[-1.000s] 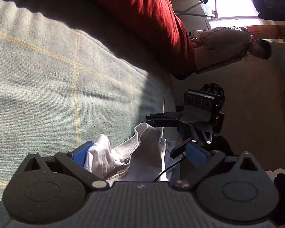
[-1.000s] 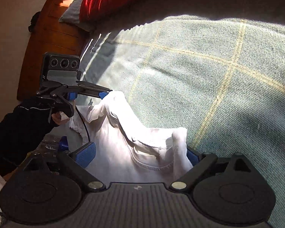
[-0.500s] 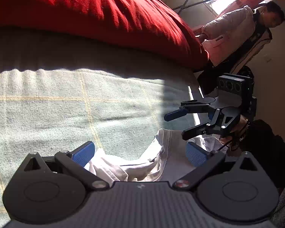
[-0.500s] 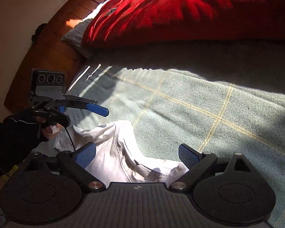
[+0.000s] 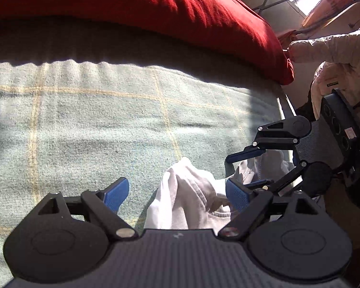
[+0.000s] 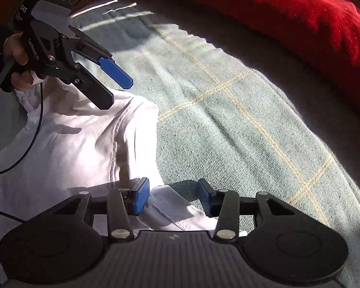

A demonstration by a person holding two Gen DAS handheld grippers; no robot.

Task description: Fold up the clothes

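Note:
A white garment (image 6: 60, 148) lies crumpled on the green checked blanket (image 6: 228, 120), near the bed's edge. My right gripper (image 6: 172, 198) is open, its fingers partly drawn in, and hovers over a folded hem of the garment without clamping it. Up at the left, my left gripper (image 6: 116, 93) stands open above the cloth, held by a hand (image 6: 16, 48). In the left wrist view, a raised fold of the garment (image 5: 194, 192) stands between the wide open fingers of my left gripper (image 5: 176, 193). My right gripper (image 5: 242, 170) is open at the right.
A large red pillow (image 5: 156, 4) lies across the far side of the blanket (image 5: 108, 124). A person in a pale jacket (image 5: 343, 55) stands beyond the bed's right edge. A black cable (image 6: 36, 120) trails over the garment.
One second ago the garment hung lifted on the fingers; it now rests on the blanket. Both cameras have tilted up toward the pillow. The right gripper's fingers have drawn closer together.

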